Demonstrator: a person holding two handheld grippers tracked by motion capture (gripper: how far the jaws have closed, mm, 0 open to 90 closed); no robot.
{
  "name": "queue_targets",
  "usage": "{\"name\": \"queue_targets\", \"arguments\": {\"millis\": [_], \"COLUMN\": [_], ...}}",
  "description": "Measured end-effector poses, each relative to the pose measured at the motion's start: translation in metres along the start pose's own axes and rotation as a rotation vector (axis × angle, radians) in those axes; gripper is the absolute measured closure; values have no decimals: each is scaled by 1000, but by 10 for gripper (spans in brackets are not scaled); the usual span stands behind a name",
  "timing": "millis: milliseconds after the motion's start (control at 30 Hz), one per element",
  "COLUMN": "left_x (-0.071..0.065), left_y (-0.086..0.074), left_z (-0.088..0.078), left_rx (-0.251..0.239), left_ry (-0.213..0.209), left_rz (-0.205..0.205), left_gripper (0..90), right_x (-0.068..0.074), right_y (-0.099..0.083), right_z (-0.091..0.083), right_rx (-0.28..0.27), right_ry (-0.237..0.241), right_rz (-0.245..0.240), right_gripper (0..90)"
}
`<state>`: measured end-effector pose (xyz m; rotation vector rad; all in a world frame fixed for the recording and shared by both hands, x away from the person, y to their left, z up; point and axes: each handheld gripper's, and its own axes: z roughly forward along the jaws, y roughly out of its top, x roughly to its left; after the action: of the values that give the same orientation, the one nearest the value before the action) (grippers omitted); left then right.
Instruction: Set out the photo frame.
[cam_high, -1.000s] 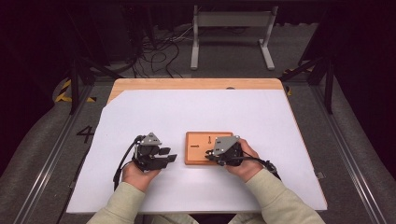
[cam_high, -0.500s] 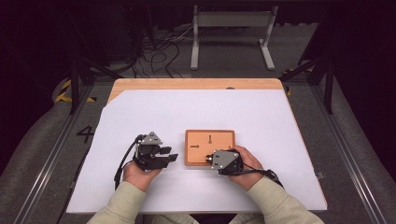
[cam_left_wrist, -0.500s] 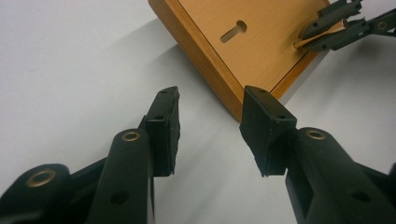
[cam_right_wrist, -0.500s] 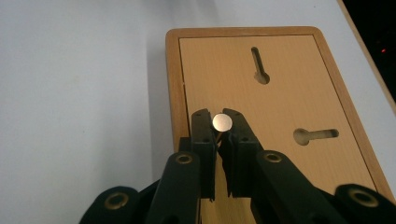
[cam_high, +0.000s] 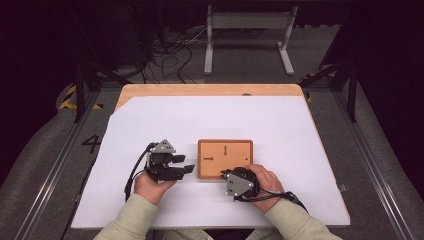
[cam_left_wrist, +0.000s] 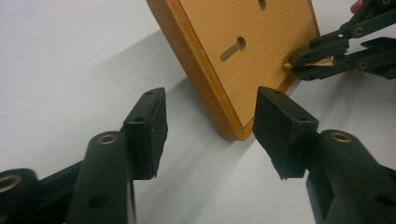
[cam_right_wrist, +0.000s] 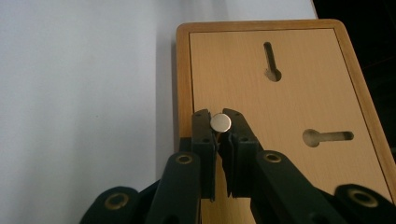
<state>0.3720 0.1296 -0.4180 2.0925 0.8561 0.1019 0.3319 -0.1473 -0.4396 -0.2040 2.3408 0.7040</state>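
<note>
Since the earlier frame the right gripper (cam_high: 227, 175) had drawn back off the top of the wooden board (cam_high: 225, 150) toward the person, to the board's near edge; the left gripper (cam_high: 187, 168) had stayed put just left of the board, and the board had not shifted. Right jaws were closed to a narrow gap on a small brass pin (cam_right_wrist: 220, 122), held by its shank w/ the flat round head facing the camera. In the left gripper view the pin (cam_left_wrist: 317, 62) showed as short, gold-coloured and tapered, clamped over the board's near corner. Left jaws stood wide open, holding nothing, aimed at the board's corner. Handling, est.: pin is metal, stiff, light and smooth, so likely slippery and apt to twist in the pads; best taken across the shank just below the head, as held. Board is rigid and flat, prob. heavy enough to sit still; grip at an edge if steadying is req'd. Appearance: board is light tan w/ a darker raised rim, rounded corners and two keyhole slots, lying flat on the white table (cam_high: 150, 125) near the person.
</note>
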Motion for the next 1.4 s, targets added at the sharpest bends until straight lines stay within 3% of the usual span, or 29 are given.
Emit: {"name": "queue_targets", "arguments": {"millis": [167, 533, 1167, 1400], "left_x": [1, 3, 10, 10], "left_y": [6, 20, 45, 46], "left_z": [4, 13, 43, 55], "left_rx": [-8, -18, -18, 10], "left_ry": [-20, -37, -56, -76], "left_rz": [-24, -68, -94, -99], "left_gripper": [344, 281, 194, 187], "right_x": [2, 2, 5, 6], "right_y": [0, -1, -1, -1], "right_z": [0, 0, 0, -1], "right_rx": [-6, -10, -16, -17], "right_ry": [-5, -12, -22, -27], "right_rz": [3, -5, -14, -14], "right_gripper": [845, 845, 844, 844]}}
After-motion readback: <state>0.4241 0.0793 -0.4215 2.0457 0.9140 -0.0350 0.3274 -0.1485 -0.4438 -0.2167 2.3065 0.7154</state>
